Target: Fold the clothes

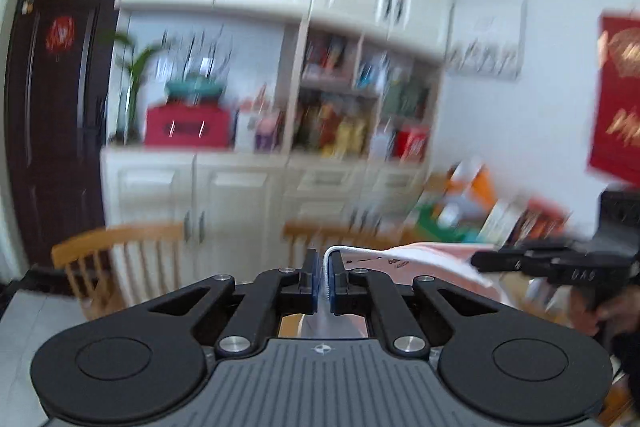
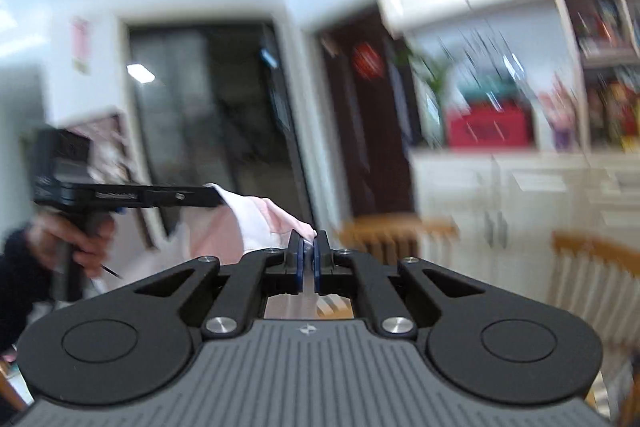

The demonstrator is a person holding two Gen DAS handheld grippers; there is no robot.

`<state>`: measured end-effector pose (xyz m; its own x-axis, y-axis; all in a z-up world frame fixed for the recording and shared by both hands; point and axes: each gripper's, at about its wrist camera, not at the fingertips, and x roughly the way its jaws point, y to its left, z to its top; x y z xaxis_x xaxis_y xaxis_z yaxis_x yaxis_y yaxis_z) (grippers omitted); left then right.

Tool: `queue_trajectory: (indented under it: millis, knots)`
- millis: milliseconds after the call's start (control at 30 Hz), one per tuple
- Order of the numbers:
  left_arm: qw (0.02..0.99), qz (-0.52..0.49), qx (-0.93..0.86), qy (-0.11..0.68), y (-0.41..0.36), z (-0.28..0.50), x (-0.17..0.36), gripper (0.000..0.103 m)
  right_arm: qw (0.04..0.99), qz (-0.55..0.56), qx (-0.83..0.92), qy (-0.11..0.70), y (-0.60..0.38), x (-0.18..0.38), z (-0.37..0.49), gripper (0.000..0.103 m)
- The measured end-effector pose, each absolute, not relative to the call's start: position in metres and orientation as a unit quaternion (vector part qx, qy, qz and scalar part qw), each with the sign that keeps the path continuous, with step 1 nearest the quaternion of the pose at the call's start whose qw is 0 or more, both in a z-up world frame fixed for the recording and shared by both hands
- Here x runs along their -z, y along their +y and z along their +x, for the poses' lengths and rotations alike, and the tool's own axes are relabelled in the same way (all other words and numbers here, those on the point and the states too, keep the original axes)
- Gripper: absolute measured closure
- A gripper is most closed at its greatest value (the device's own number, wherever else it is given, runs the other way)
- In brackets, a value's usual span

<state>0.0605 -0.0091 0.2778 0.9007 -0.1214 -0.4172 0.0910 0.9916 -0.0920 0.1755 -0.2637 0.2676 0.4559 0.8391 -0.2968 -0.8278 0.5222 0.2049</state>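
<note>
Left gripper (image 1: pixel 325 269): jaws closed down to a narrow gap, pinching a white hem of the pink-and-white garment (image 1: pixel 432 261). From that pinch the cloth runs to the right, toward the right gripper (image 1: pixel 486 261), which shows edge-on at the garment's far end with a hand (image 1: pixel 596 311) on its grip. Right gripper in its own view (image 2: pixel 308 249): jaws likewise nearly closed, with a bunched corner of the same garment (image 2: pixel 260 223) clamped between the blue pads (image 2: pixel 299 259). From there the cloth goes up and left to the left gripper (image 2: pixel 218 198), whose handle sits in the other hand (image 2: pixel 86 243). The garment is thus held at two ends, in the air between the two grippers. Both frames are motion-blurred. Behind the garment stand two wooden chair backs (image 1: pixel 116 251); behind those, a white cabinet wall (image 1: pixel 256 187) with open shelves of blurred goods, a red box (image 1: pixel 188 127) and a green plant (image 1: pixel 136 75). Left of the cabinet is a dark door (image 1: pixel 52 131).
</note>
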Motion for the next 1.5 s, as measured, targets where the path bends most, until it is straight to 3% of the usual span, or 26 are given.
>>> queue_trajectory:
  millis: [100,167,233,267,300,400,467,800,867,900,933,967,1000,1033,1233,1500]
  knots:
    - [0.946,-0.033,0.027,0.321,0.021,0.153,-0.181,0.095,0.863,-0.029,-0.419,0.281,-0.218,-0.185,0.250,0.094]
    - [0.929,-0.007,-0.019,0.370,0.035,0.201,-0.121,0.091,0.861,-0.051,-0.362,0.353,-0.187,-0.126,0.298,0.072]
    - [0.914,0.045,-0.057,0.400,0.045,0.220,-0.078,0.087,0.865,-0.062,-0.300,0.398,-0.176,-0.081,0.323,0.069]
    - [0.912,0.056,-0.042,0.405,0.051,0.213,-0.065,0.083,0.863,-0.054,-0.299,0.404,-0.179,-0.065,0.326,0.069]
    - [0.910,0.067,-0.027,0.409,0.058,0.206,-0.051,0.072,0.862,-0.051,-0.303,0.403,-0.183,-0.051,0.327,0.069]
    - [0.903,0.111,0.020,0.415,0.072,0.172,-0.016,0.049,0.869,-0.097,-0.324,0.361,-0.193,-0.022,0.312,0.056]
    - [0.897,0.128,0.032,0.422,0.075,0.154,0.003,0.049,0.863,-0.141,-0.342,0.344,-0.187,-0.008,0.306,0.055]
    - [0.864,-0.068,0.081,0.492,0.085,0.114,0.057,0.049,0.785,-0.258,-0.447,0.344,-0.089,0.029,0.300,0.056]
    - [0.859,-0.083,0.083,0.497,0.082,0.112,0.065,0.051,0.776,-0.260,-0.447,0.361,-0.079,0.041,0.305,0.060]
    - [0.857,-0.079,0.079,0.503,0.081,0.112,0.070,0.057,0.771,-0.254,-0.450,0.373,-0.076,0.045,0.306,0.064]
    - [0.854,-0.077,0.074,0.509,0.079,0.114,0.076,0.073,0.766,-0.247,-0.451,0.385,-0.074,0.049,0.309,0.076]
    - [0.855,-0.080,0.071,0.507,0.081,0.113,0.079,0.081,0.765,-0.238,-0.451,0.394,-0.073,0.053,0.313,0.089]
    - [0.854,-0.086,0.066,0.509,0.083,0.114,0.080,0.098,0.767,-0.227,-0.448,0.400,-0.072,0.055,0.315,0.091]
    - [0.853,-0.093,0.059,0.510,0.086,0.114,0.080,0.101,0.772,-0.216,-0.444,0.401,-0.073,0.056,0.317,0.094]
    - [0.898,-0.055,-0.030,0.435,0.126,0.108,0.031,0.102,0.851,-0.108,-0.390,0.335,-0.111,0.005,0.323,0.096]
    - [0.960,0.005,-0.071,0.271,0.179,0.170,-0.090,0.102,0.918,-0.082,-0.330,0.202,-0.147,-0.110,0.352,0.096]
